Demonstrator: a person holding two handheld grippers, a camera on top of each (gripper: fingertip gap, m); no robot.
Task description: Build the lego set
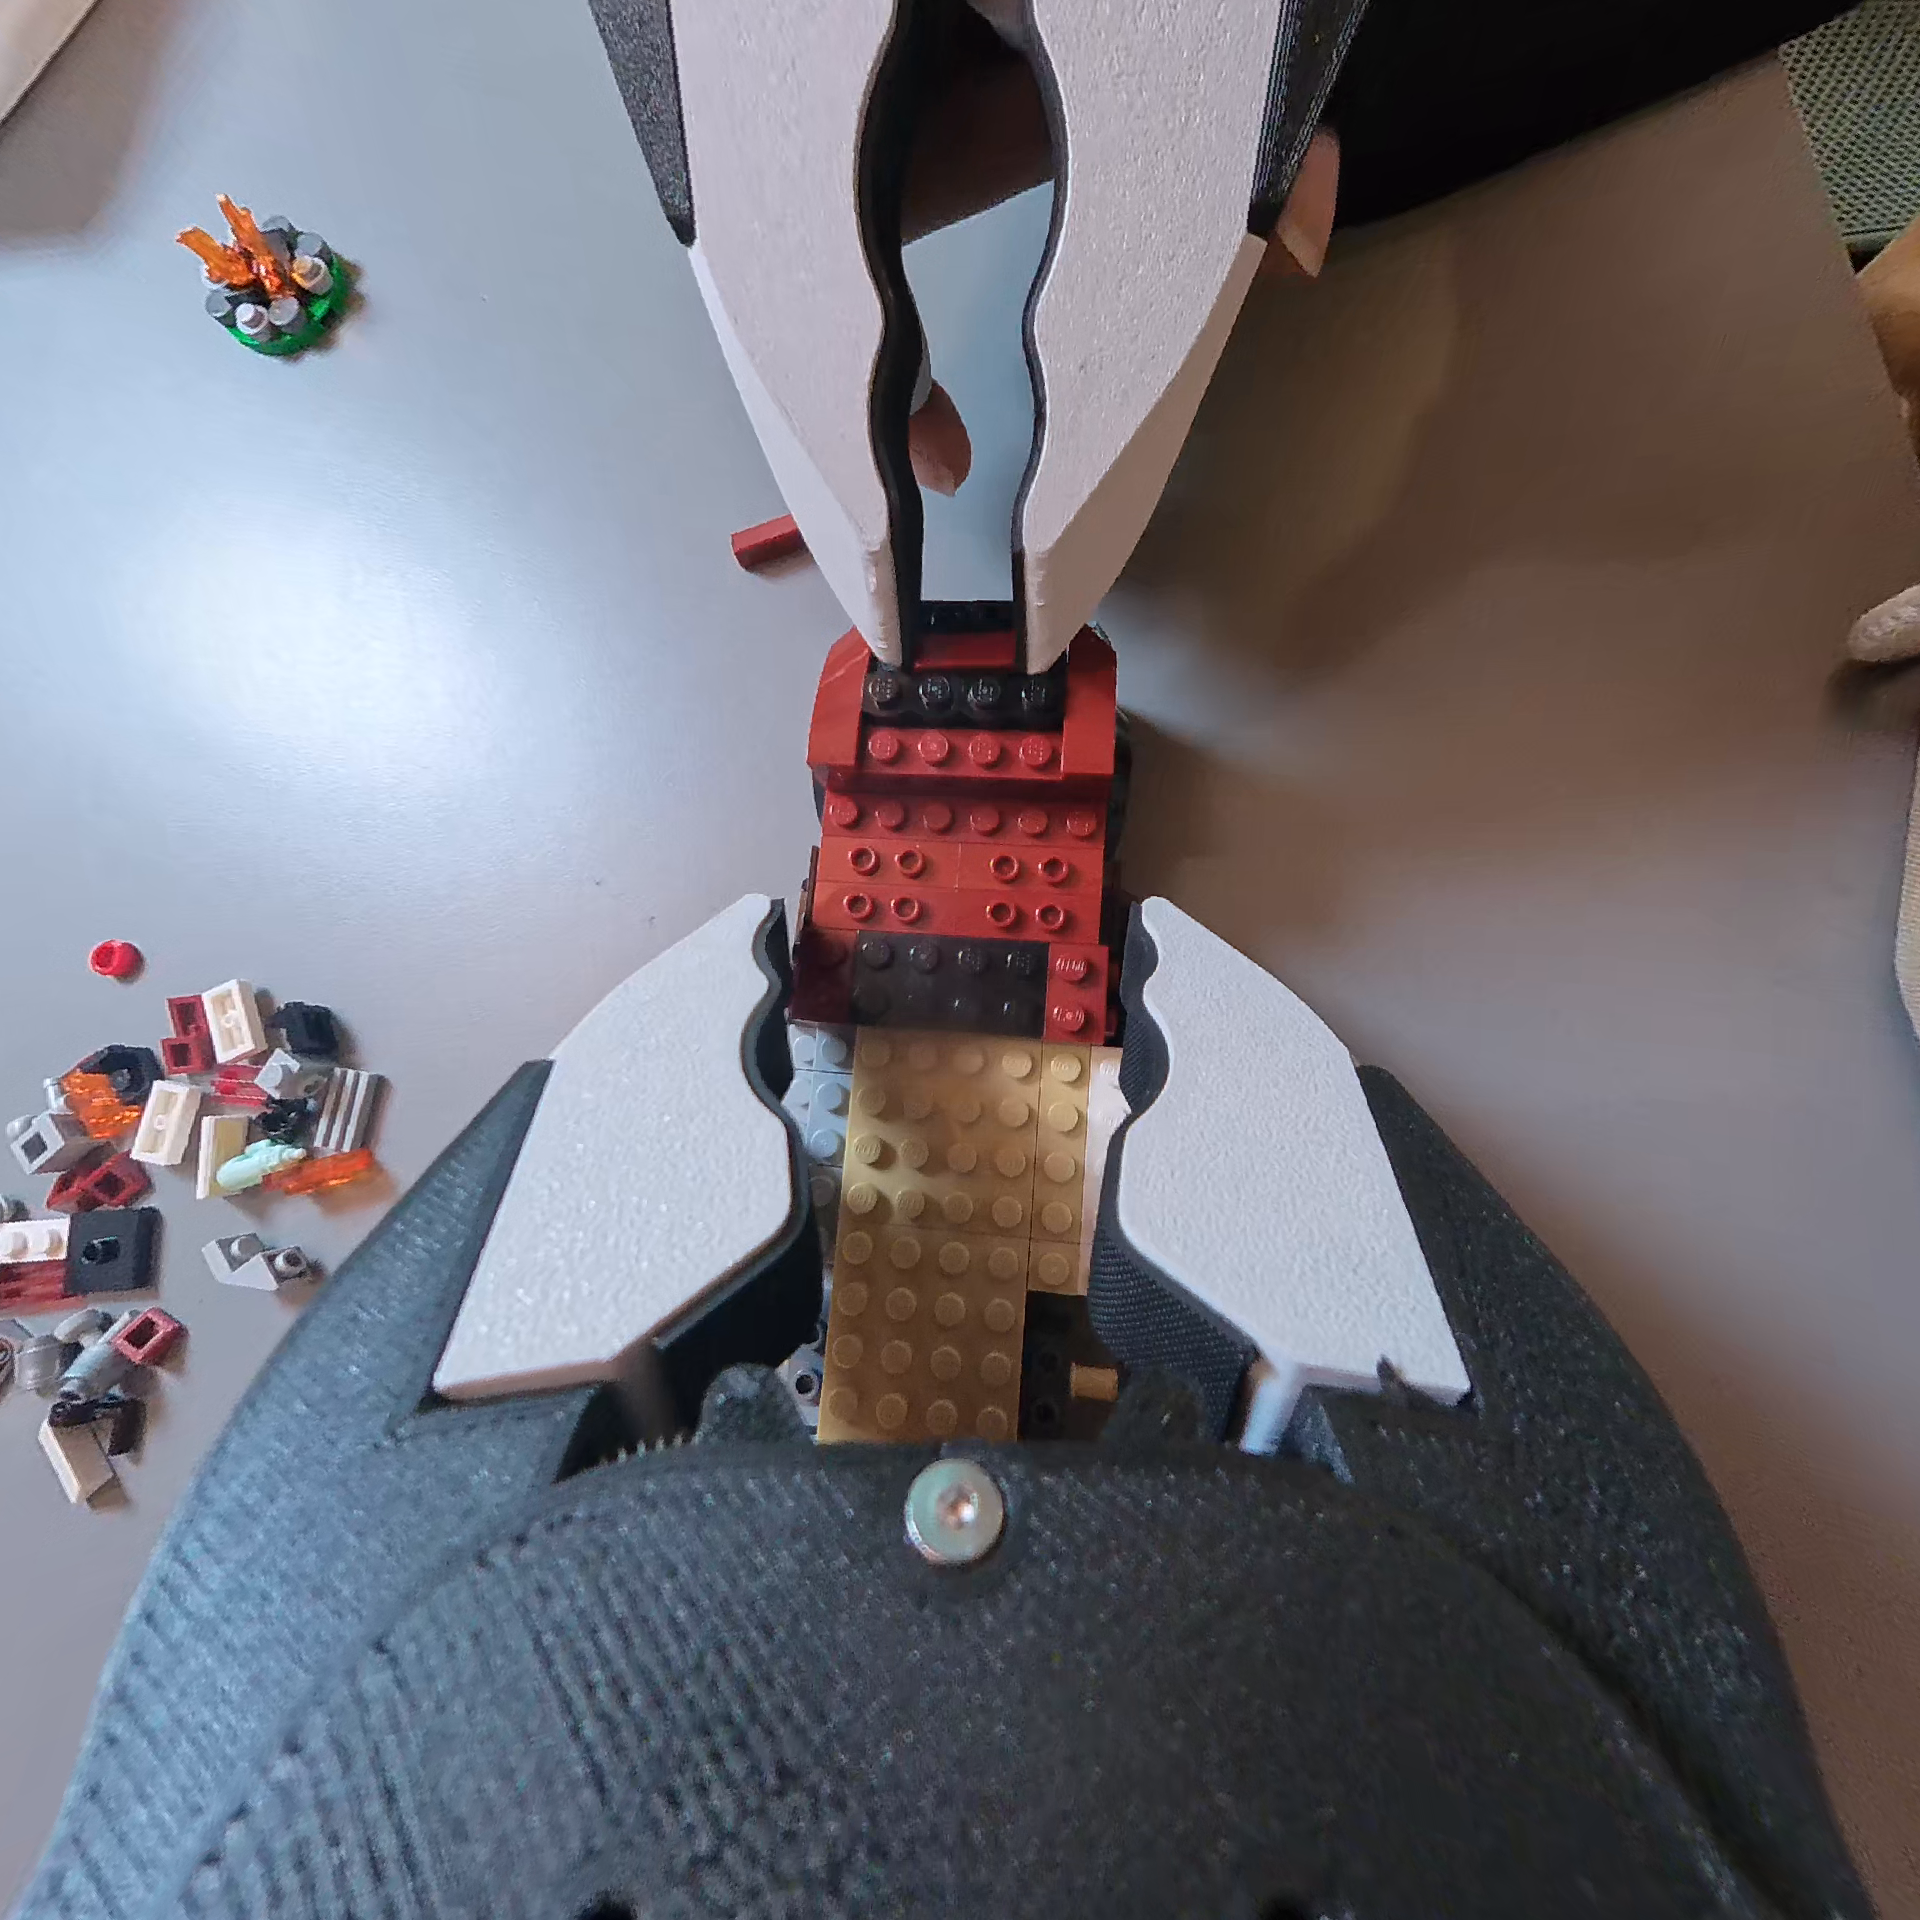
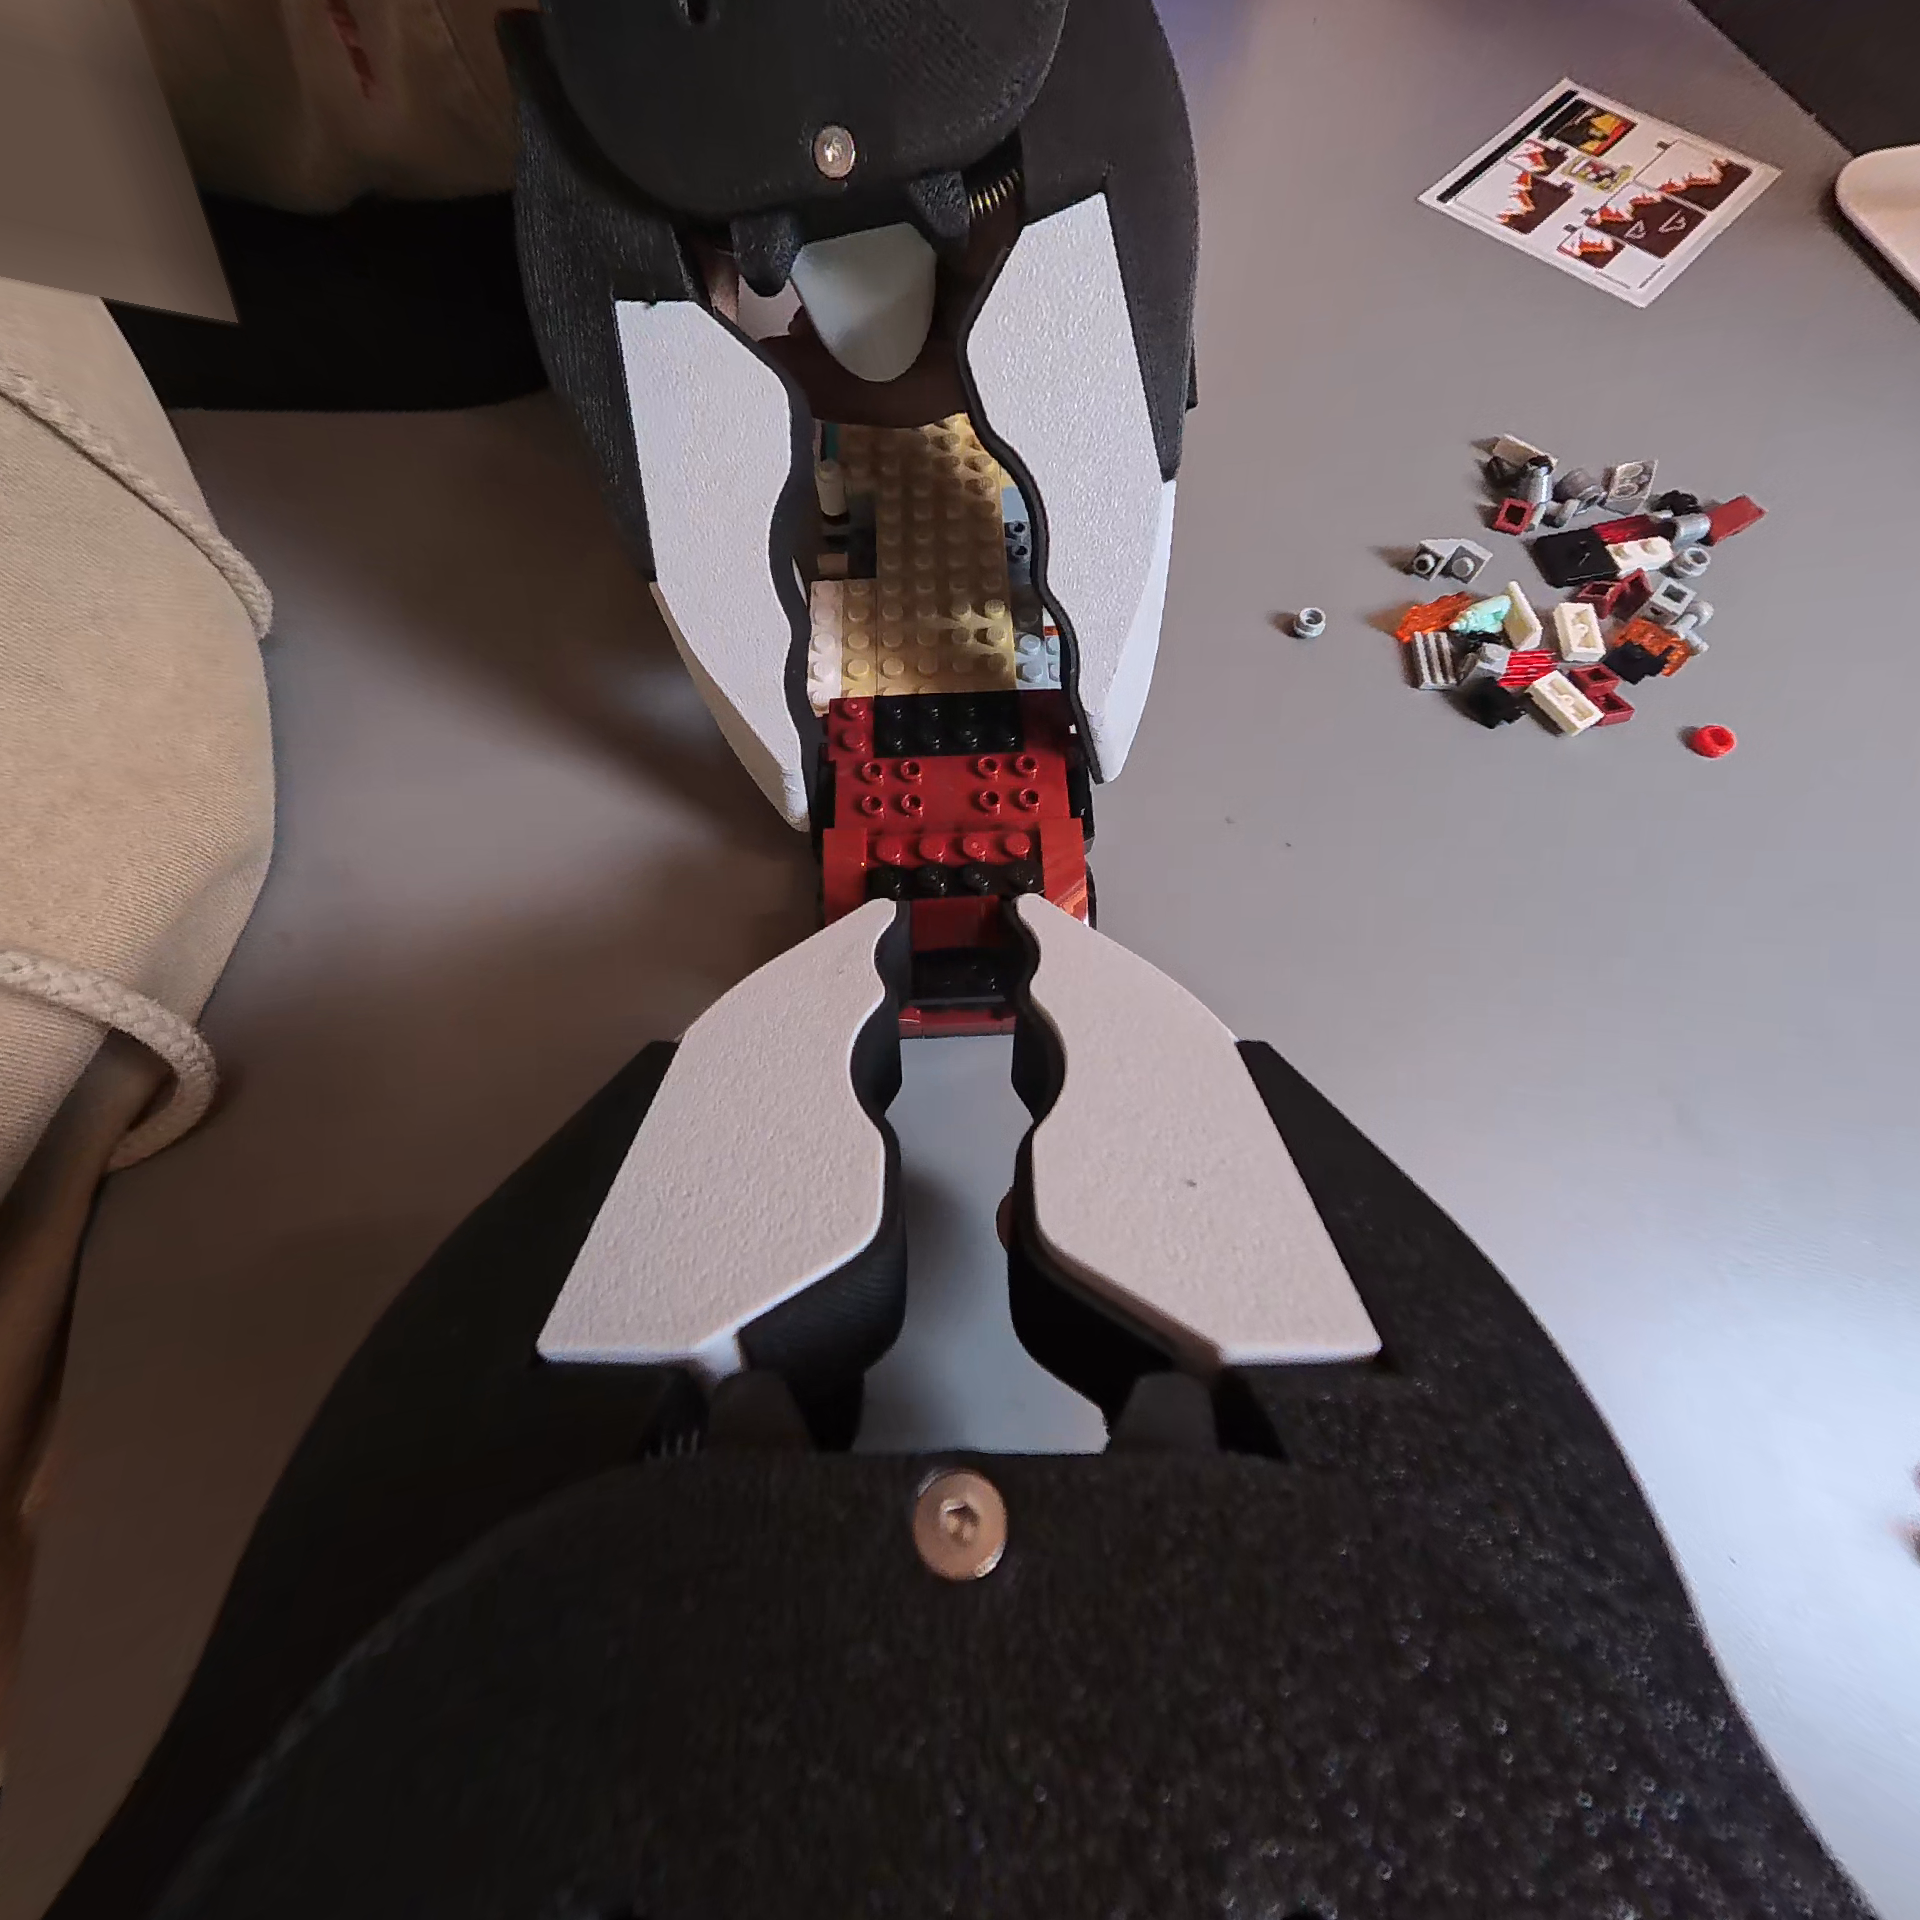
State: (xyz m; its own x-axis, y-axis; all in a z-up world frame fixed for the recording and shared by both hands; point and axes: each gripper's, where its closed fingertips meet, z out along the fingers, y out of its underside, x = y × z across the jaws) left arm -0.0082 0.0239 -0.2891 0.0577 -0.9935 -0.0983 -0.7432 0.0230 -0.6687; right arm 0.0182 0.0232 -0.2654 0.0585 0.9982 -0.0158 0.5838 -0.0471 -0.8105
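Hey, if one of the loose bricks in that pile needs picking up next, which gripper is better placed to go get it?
Probably the right gripper: its jaws only pinch the dark red end piece, while the left gripper clamps the brick model. The loose pile lies beside both.

Each camera sat on its own gripper, just behind the fingers, and looked steeply down along them at a grey table. The two views faced each other head-on across a brick model seen from very close, so each showed the opposite gripper coming in from the top of the frame. Both shared the model, the table and a pile of loose bricks, which lay to the left in the left view and to the right in the right view.
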